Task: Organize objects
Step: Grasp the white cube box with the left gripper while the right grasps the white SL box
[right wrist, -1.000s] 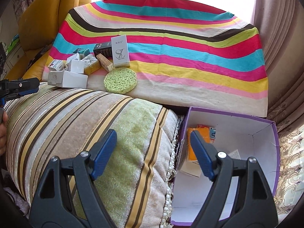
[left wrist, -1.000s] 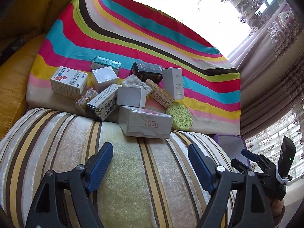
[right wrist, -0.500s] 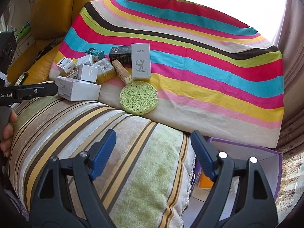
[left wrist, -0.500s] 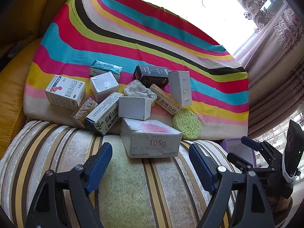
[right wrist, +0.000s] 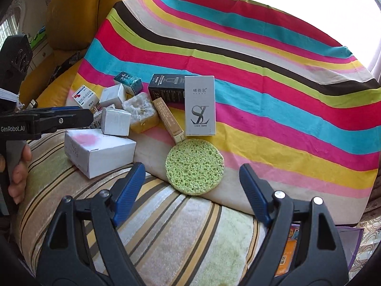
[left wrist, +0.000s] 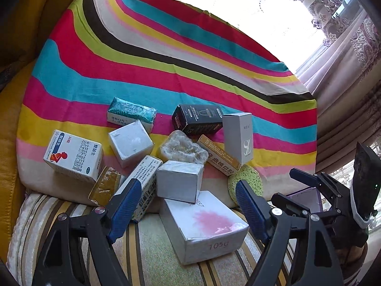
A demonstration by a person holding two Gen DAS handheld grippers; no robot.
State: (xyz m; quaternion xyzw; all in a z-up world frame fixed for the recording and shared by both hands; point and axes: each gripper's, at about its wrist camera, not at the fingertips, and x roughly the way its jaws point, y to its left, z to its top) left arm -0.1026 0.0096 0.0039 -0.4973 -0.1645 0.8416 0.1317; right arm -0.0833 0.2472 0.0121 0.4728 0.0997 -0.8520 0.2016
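Up close now: both grippers have moved in toward the clutter since a second ago, and the boxes fill more of each view.

Left gripper [left wrist: 188,205] spread wide, nothing between the ribbed blue pads, poised over the big white carton marked 105g [left wrist: 204,226]. That carton is glossy card with a pink smudge on top and sits on a plush striped cushion [left wrist: 71,217], olive and cream pile with brown lines. A small plain white box [left wrist: 178,181] leans on the carton's far edge.

Right gripper [right wrist: 191,193] also wide, holding nothing, aimed at the round green sponge [right wrist: 194,165]. The sponge is porous and flat, lying at the hem of the striped cloth [right wrist: 262,76], a smooth cotton weave in bold bands.

Just behind the sponge lies a grey matte box with an SL logo [right wrist: 200,106]; beside it a slim tan box [right wrist: 167,116] lies at a slant, its end touching the sponge. Farther back there is a black box [right wrist: 164,90], a crumpled whitish lump [right wrist: 139,107], a teal foil-topped box [left wrist: 131,112] and a white medicine box with red and blue print [left wrist: 73,159].

The purple bin [right wrist: 354,245], open in the right view a second ago, shows only at the lower right edge.
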